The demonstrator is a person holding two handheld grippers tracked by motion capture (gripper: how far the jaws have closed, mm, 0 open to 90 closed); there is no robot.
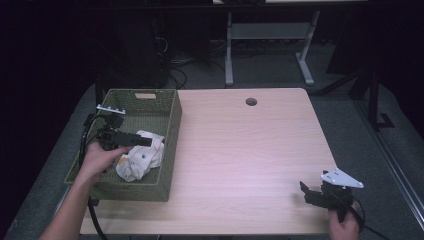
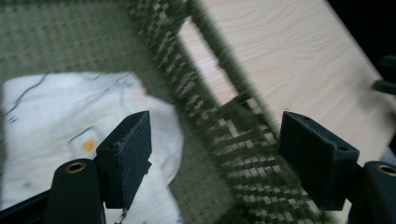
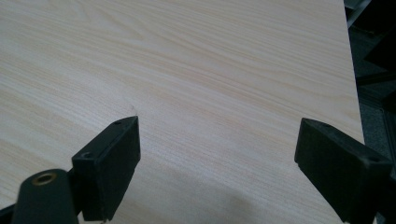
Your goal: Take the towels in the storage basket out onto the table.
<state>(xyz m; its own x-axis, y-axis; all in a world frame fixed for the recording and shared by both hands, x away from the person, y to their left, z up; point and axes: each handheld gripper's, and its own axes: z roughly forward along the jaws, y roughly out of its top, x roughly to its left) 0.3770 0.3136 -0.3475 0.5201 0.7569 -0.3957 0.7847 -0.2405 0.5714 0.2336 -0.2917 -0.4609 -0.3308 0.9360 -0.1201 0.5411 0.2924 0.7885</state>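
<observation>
Risk: the left gripper [image 2: 215, 158], jaws apart and holding nothing, may close on the basket [image 1: 172, 130] wall rather than the white cloth [image 1: 141, 159], because one jaw lies over the weave. The cloth lies crumpled inside the basket, beneath and beside the other jaw. The right gripper [image 3: 217, 163], jaws apart, hovers well clear of the basket.

Surface: light wooden rectangular table [image 1: 250, 150], round cable hole [image 1: 251, 101] near far edge.
On it: green woven rectangular basket [image 1: 170, 145] at left edge, reaching from far-left corner almost to near edge.
</observation>
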